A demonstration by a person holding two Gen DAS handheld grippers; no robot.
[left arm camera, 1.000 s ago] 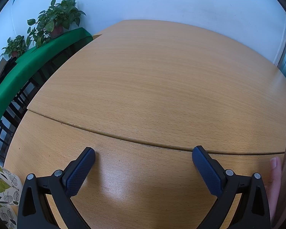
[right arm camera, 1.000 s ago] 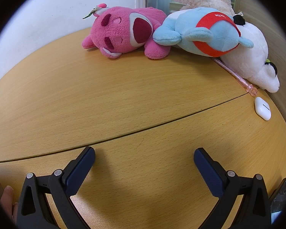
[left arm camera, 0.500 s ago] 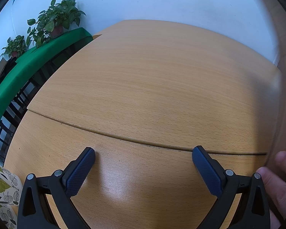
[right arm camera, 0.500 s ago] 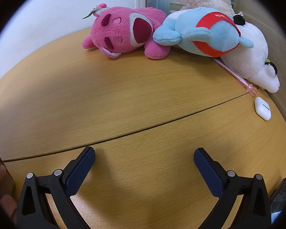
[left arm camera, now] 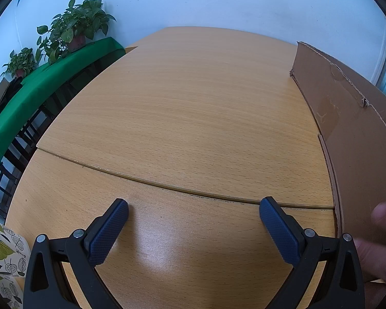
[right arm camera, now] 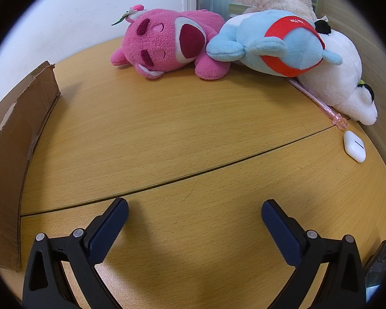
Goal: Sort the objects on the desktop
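A cardboard box (left arm camera: 352, 134) has arrived since a second ago, standing on the wooden table (left arm camera: 187, 108) at 3 o'clock of the left gripper (left arm camera: 193, 212), a bare hand (left arm camera: 380, 247) against it. At 12 o'clock of the right gripper (right arm camera: 194, 212) lie the white plush (right arm camera: 339, 77), blue plush (right arm camera: 278, 43), pink plush (right arm camera: 172, 43), then pink pen (right arm camera: 319, 103) and white earbud case (right arm camera: 354, 146) at 2. Both jaws are spread, empty.

Potted plants (left arm camera: 74, 29) on green-covered ledge (left arm camera: 38, 85), beside wooden table (left arm camera: 193, 108).
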